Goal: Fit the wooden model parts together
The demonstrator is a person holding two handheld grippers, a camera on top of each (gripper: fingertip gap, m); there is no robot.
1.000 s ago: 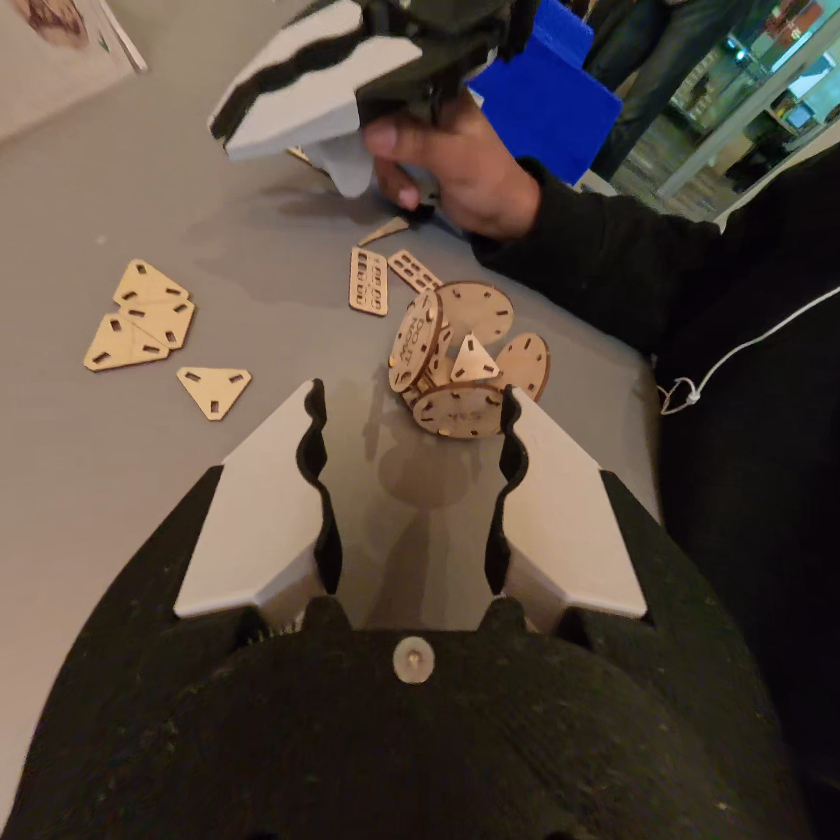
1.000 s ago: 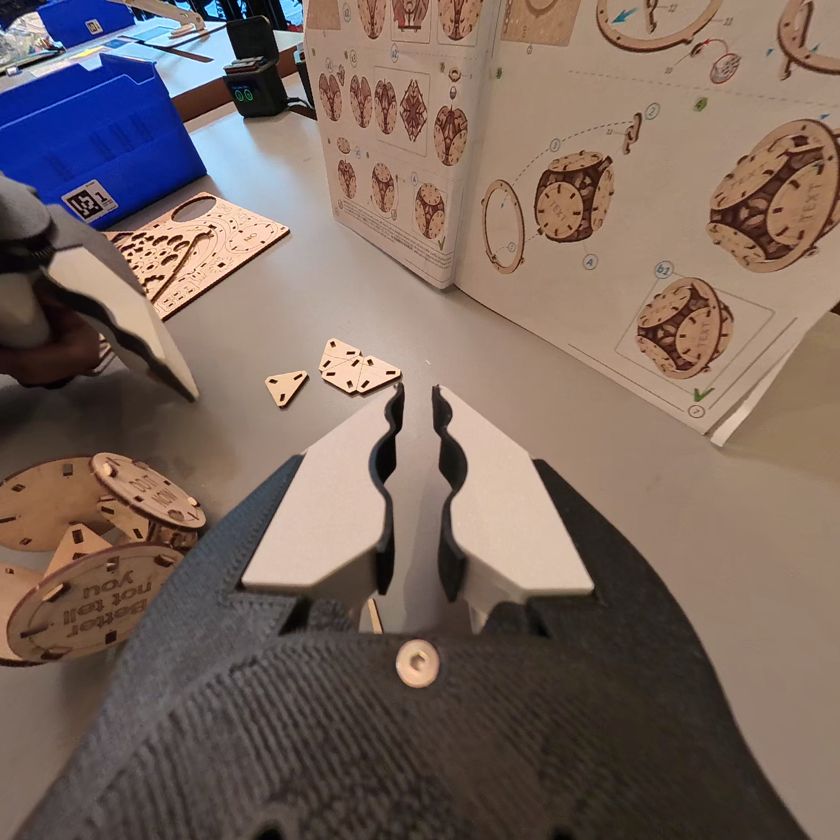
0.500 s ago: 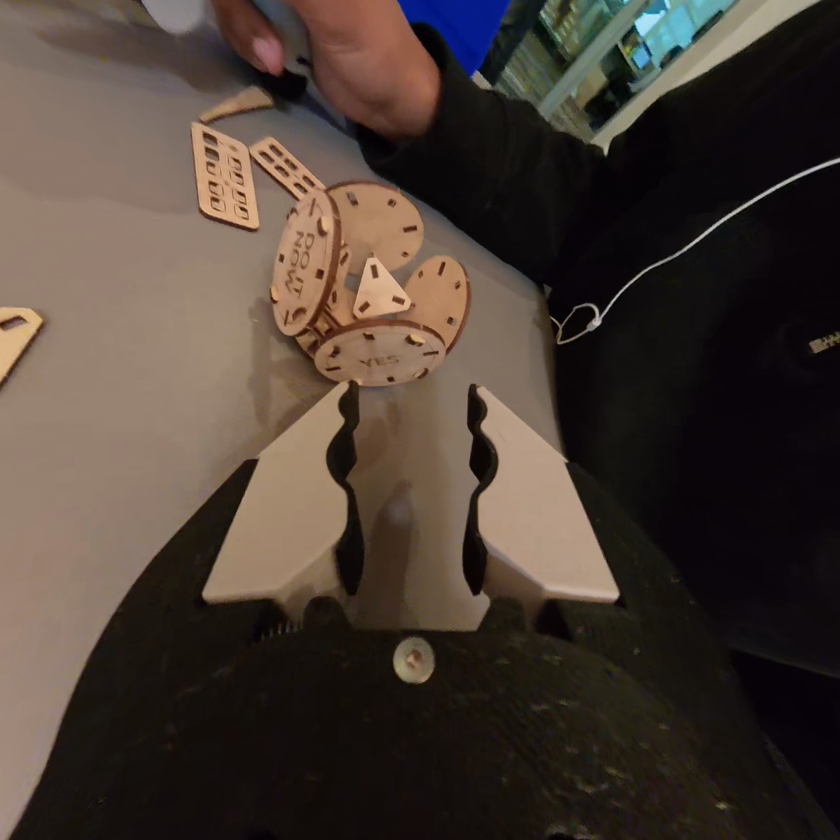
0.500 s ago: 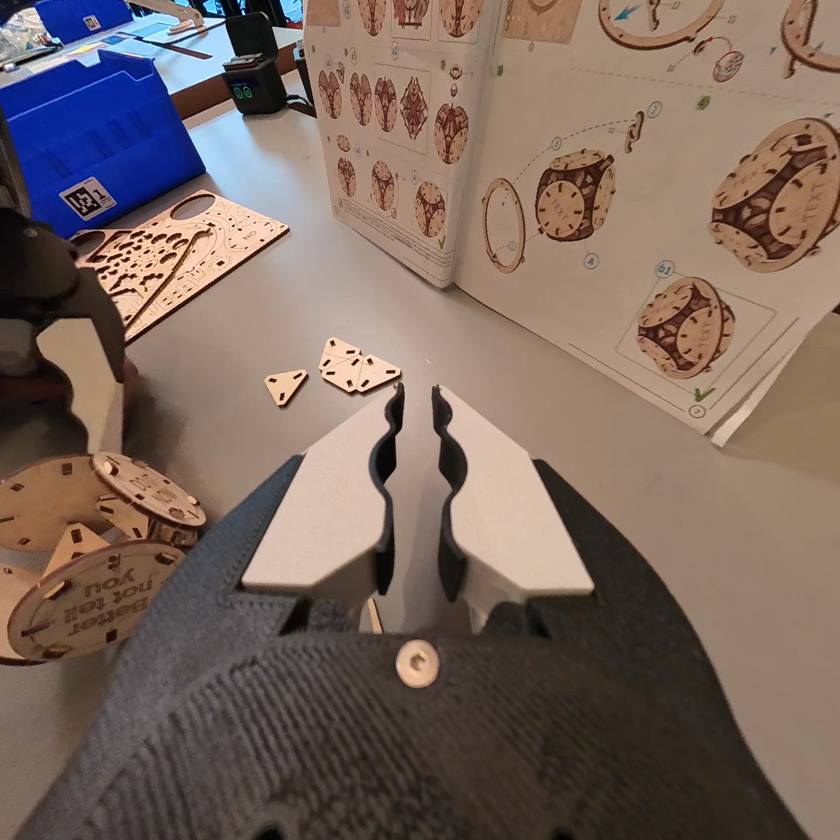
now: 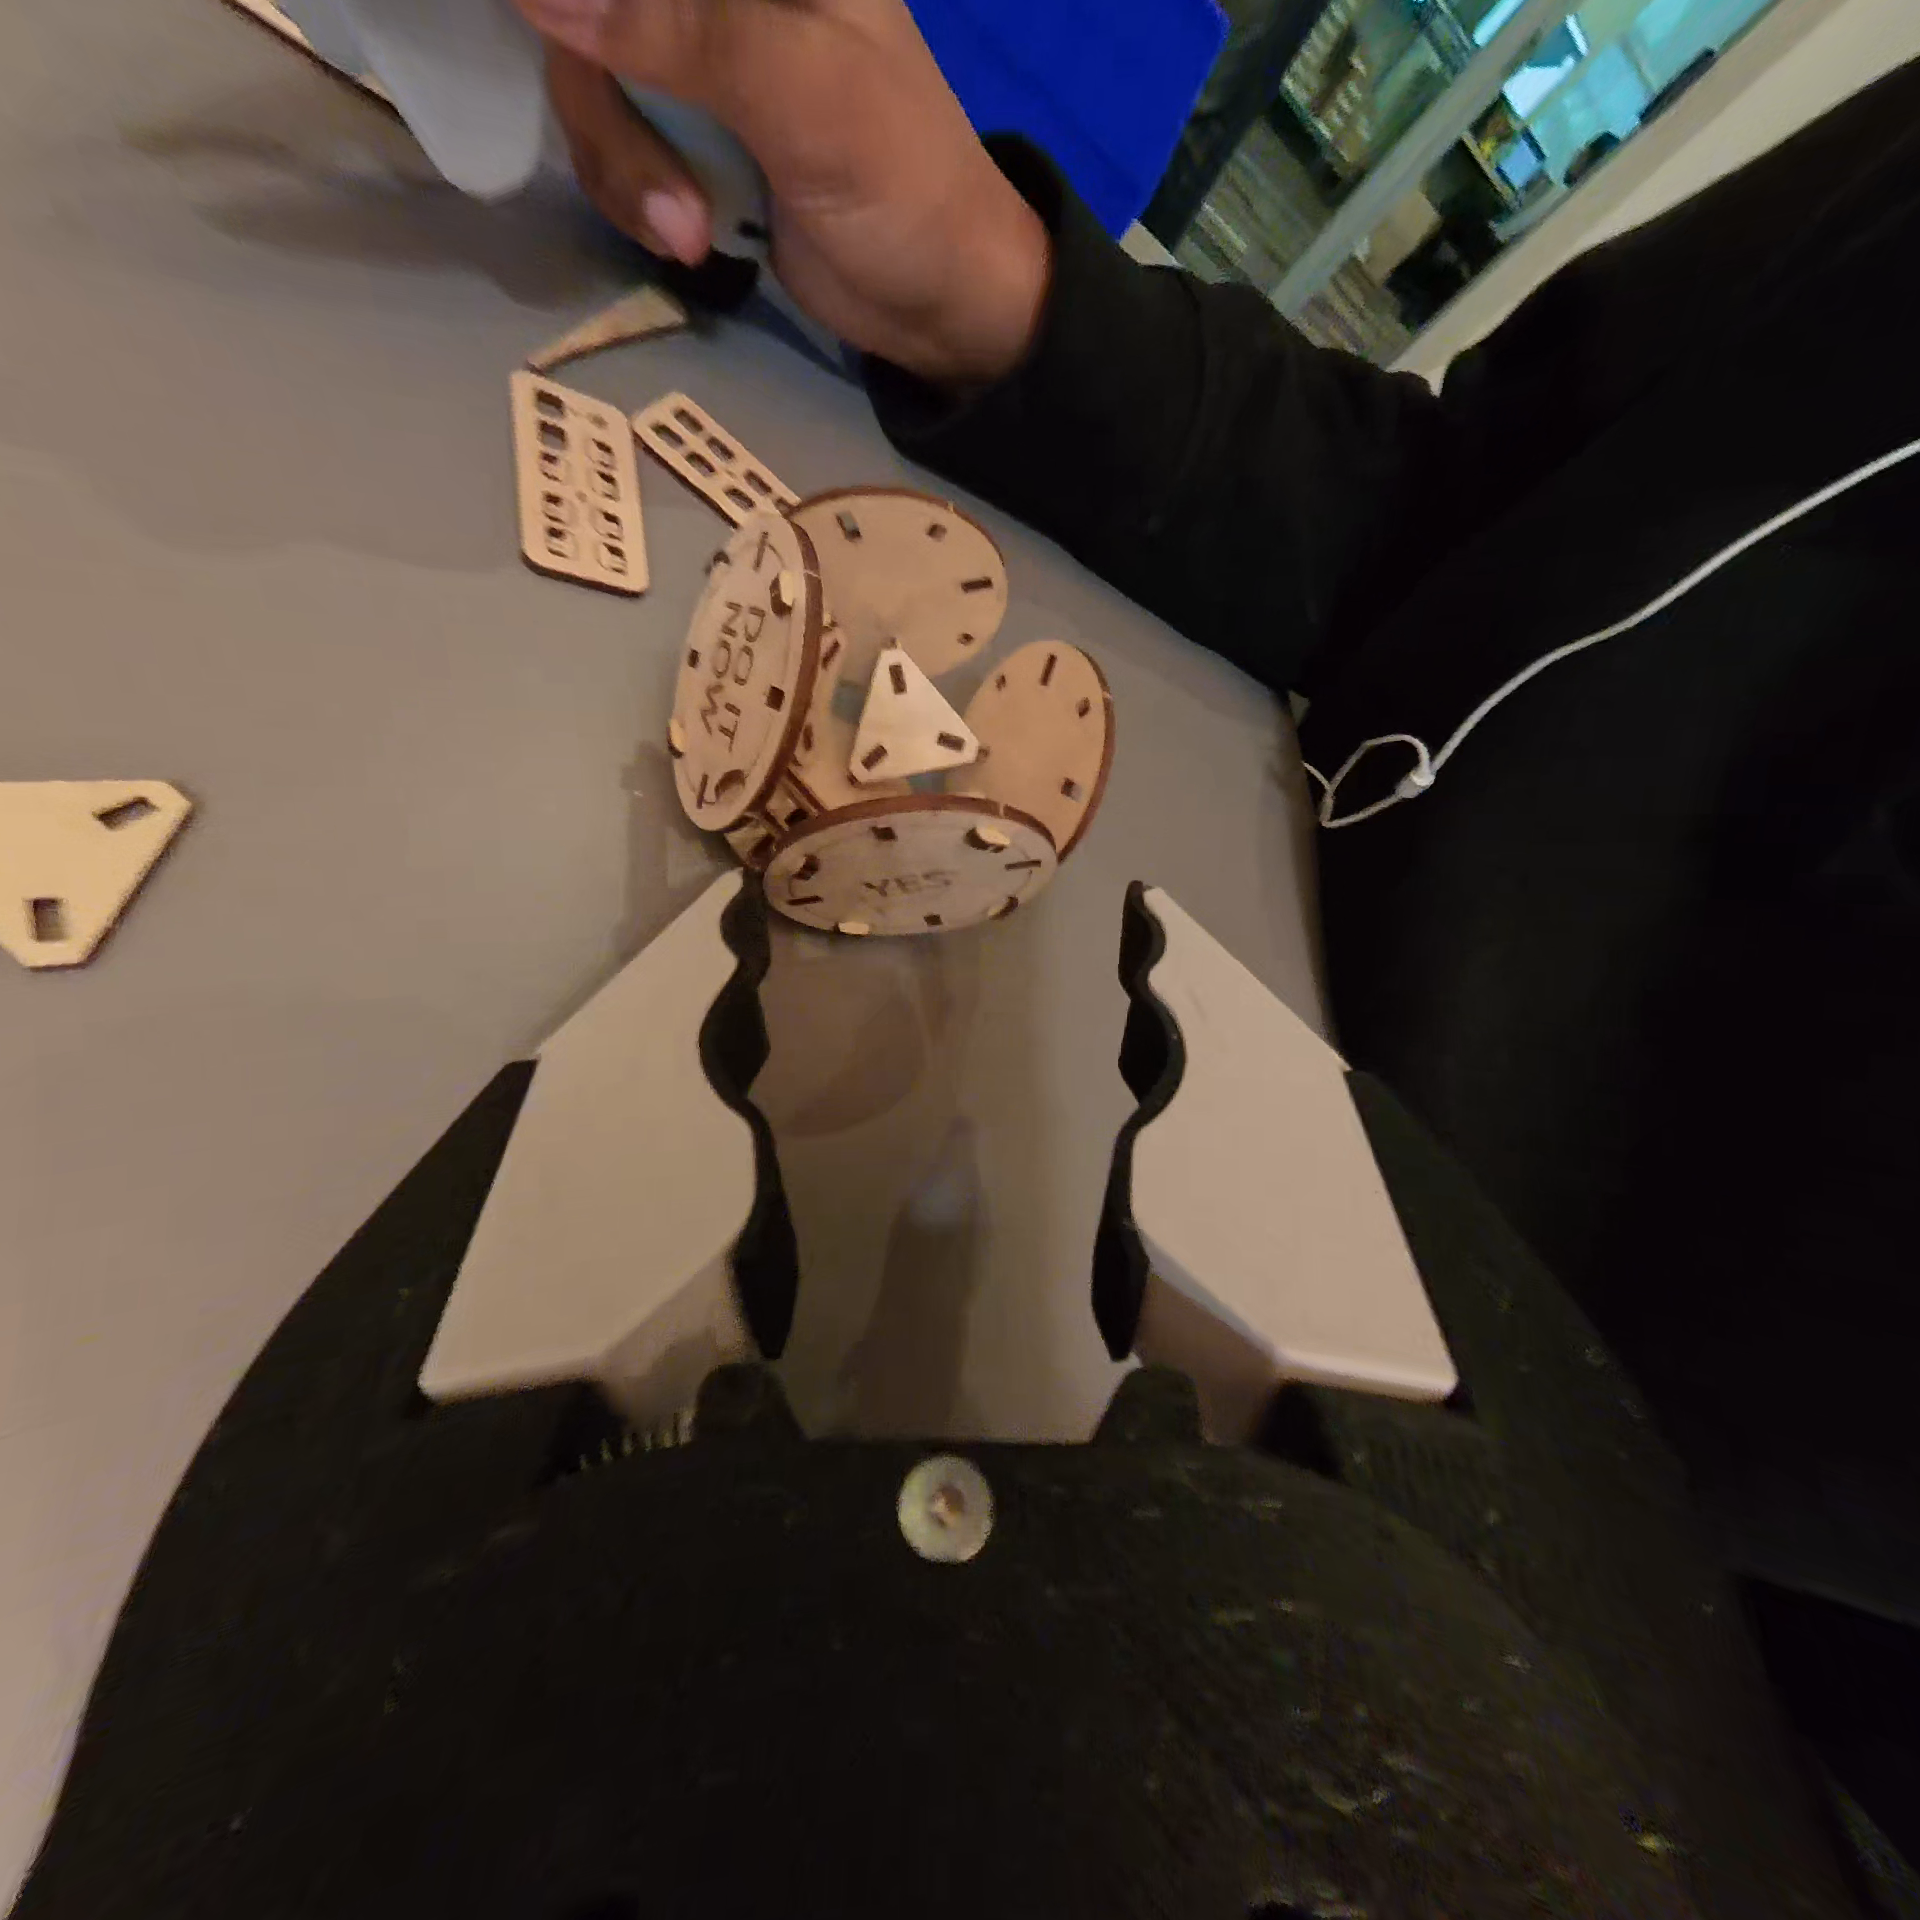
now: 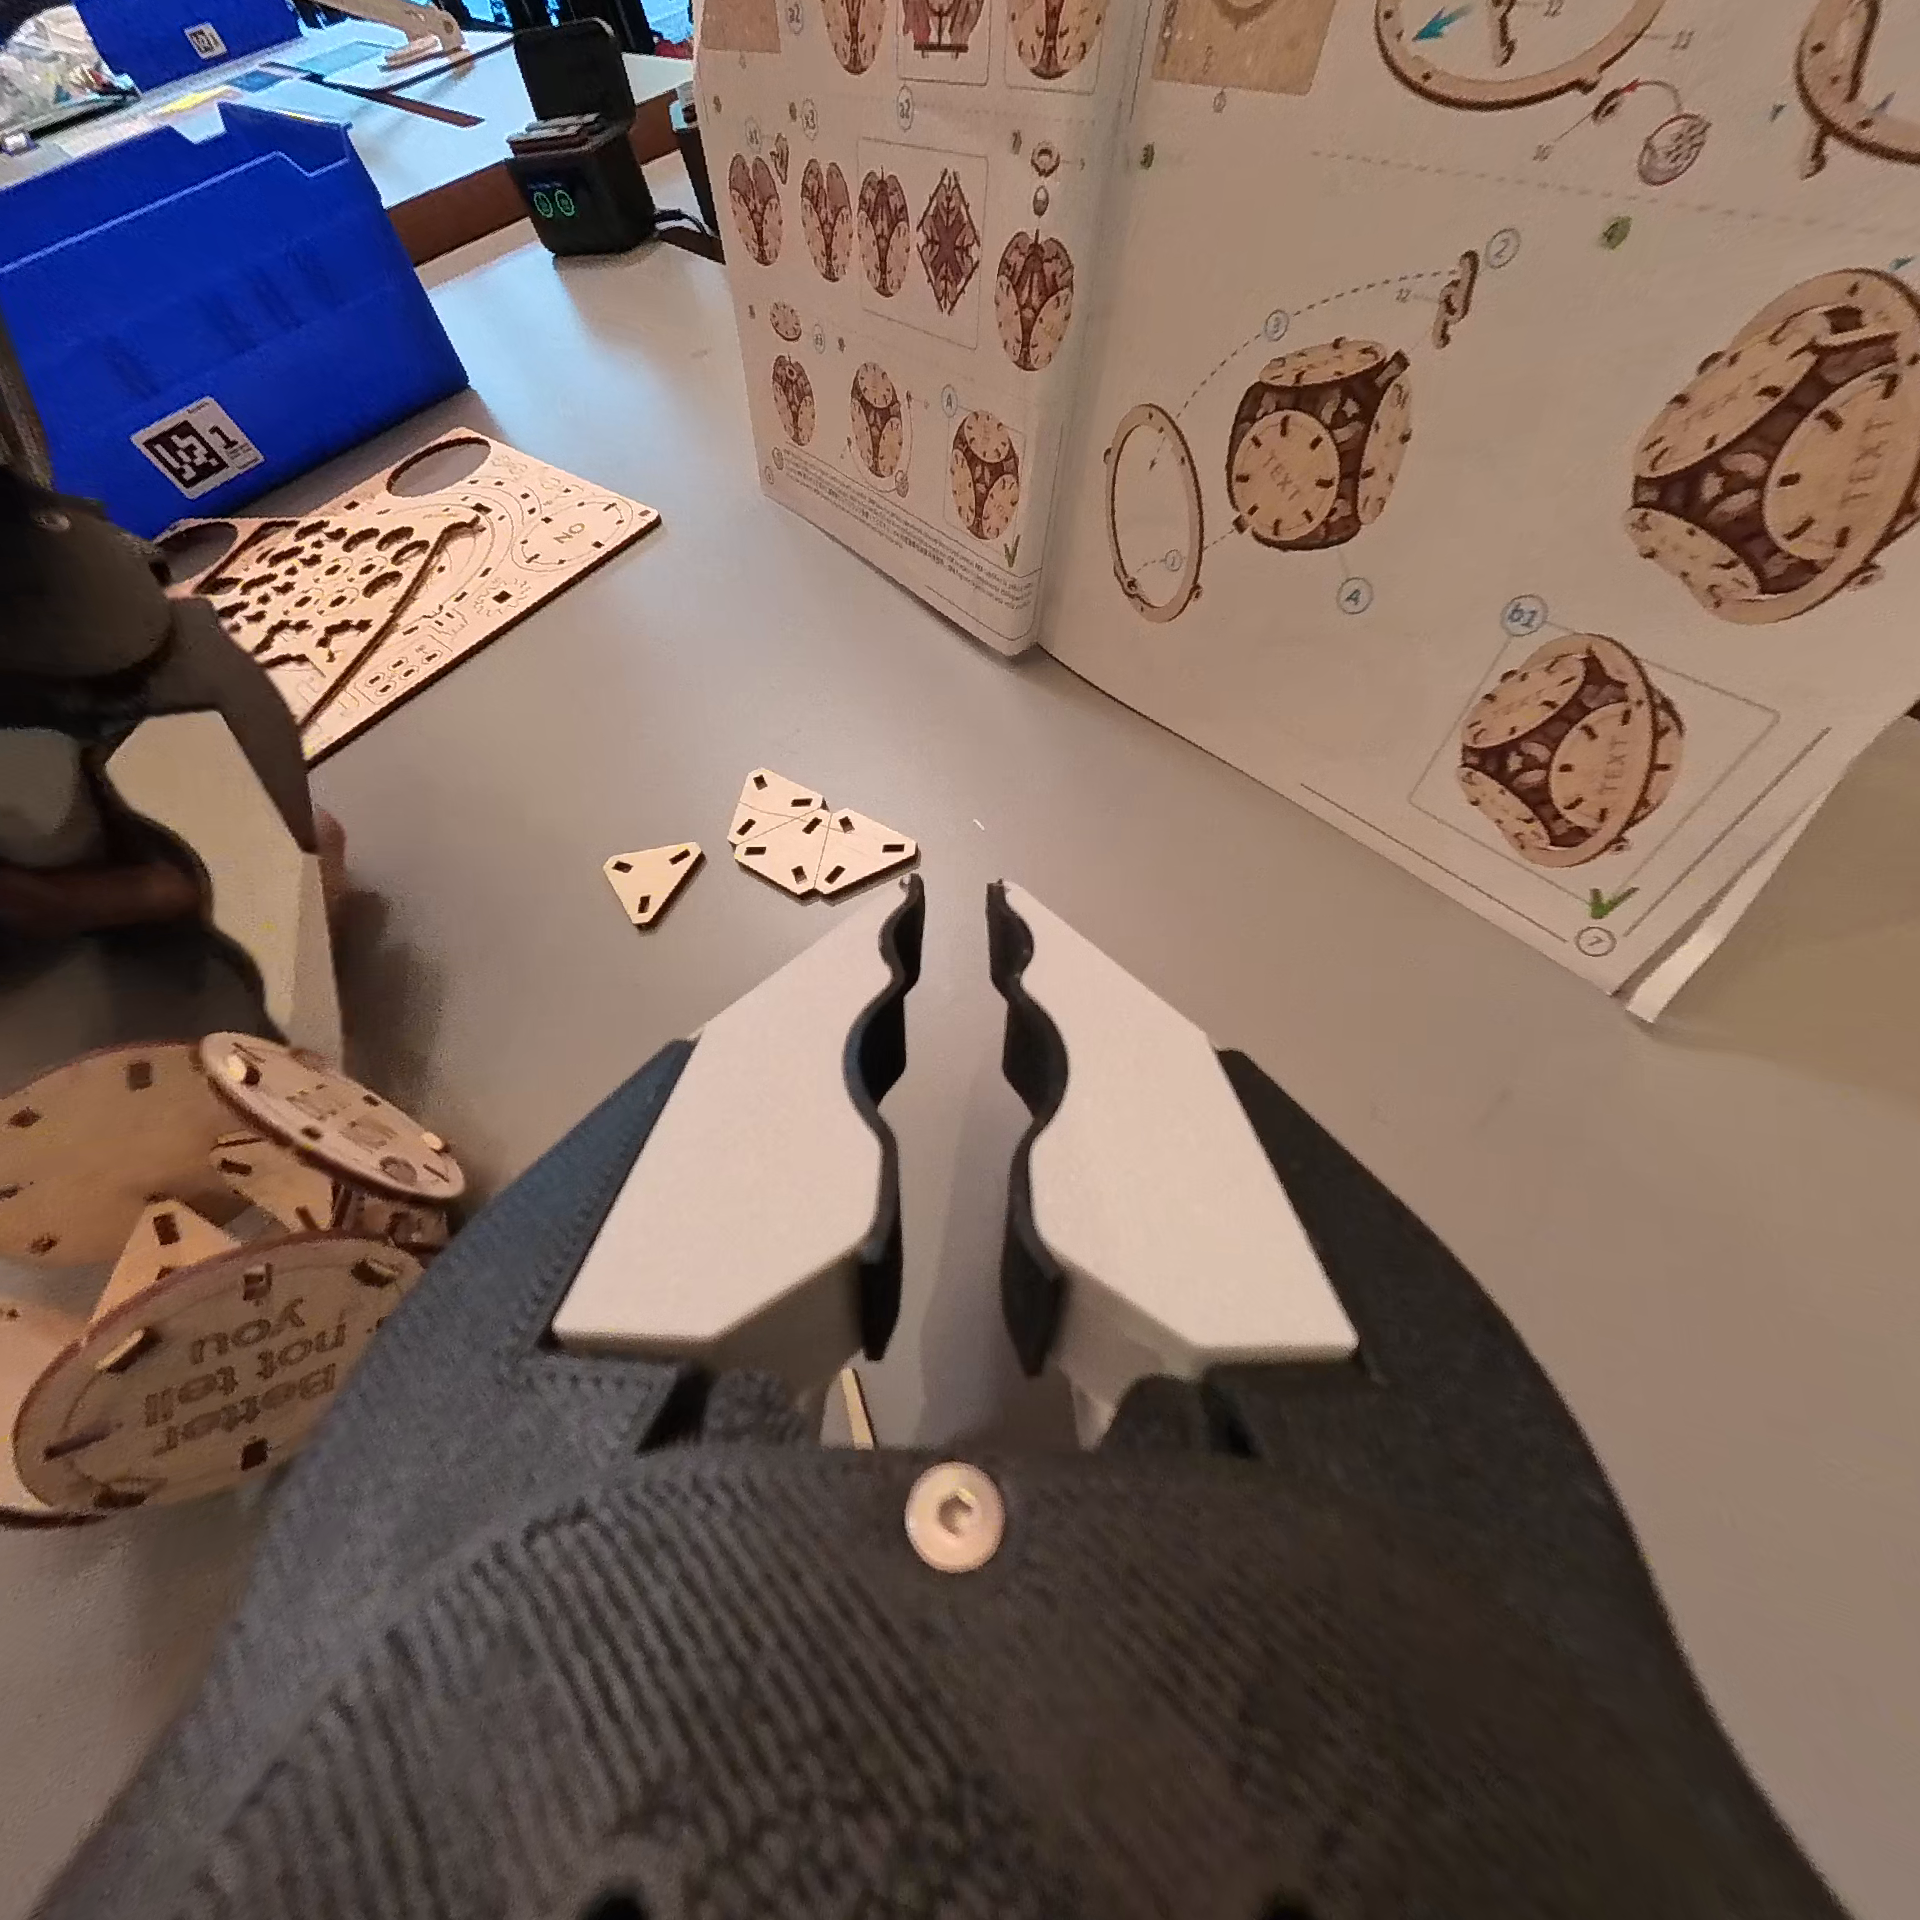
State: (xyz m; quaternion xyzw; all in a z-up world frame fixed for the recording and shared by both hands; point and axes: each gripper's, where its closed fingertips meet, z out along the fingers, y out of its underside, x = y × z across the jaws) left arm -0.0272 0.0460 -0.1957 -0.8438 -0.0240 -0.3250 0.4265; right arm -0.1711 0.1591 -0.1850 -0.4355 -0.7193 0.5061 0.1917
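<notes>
LEFT GRIPPER (image 5: pixel 935 904): spread wide, nothing clasped; left fingertip just beside the nearest disc of the wooden model (image 5: pixel 883 717), perhaps touching, hard to tell.
RIGHT GRIPPER (image 6: pixel 954 885): nearly closed, a narrow slit between the pads, nothing pinched; poised over bare grey surface (image 6: pixel 1351 1091), just short of a cluster of wooden triangles (image 6: pixel 821 831).
WOODEN MODEL: half-built from slotted discs and a small triangle, resting on the surface near its edge; at far left in the right wrist view.
LEFT WRIST VIEW ONLY: two slotted rectangular strips (image 5: pixel 577 483) beyond the model; a hand (image 5: pixel 831 177) in a black sleeve (image 5: pixel 1143 436); a white cord (image 5: pixel 1558 665) against dark clothing; one triangle (image 5: pixel 73 862) at the left edge.
RIGHT WRIST VIEW ONLY: open instruction booklet (image 6: pixel 1403 364) standing upright behind the triangles; a lone triangle (image 6: pixel 649 878) beside the cluster; punched-out wooden sheet (image 6: pixel 416 582); blue bin (image 6: pixel 208 312); small black device (image 6: pixel 582 197) farther back.
</notes>
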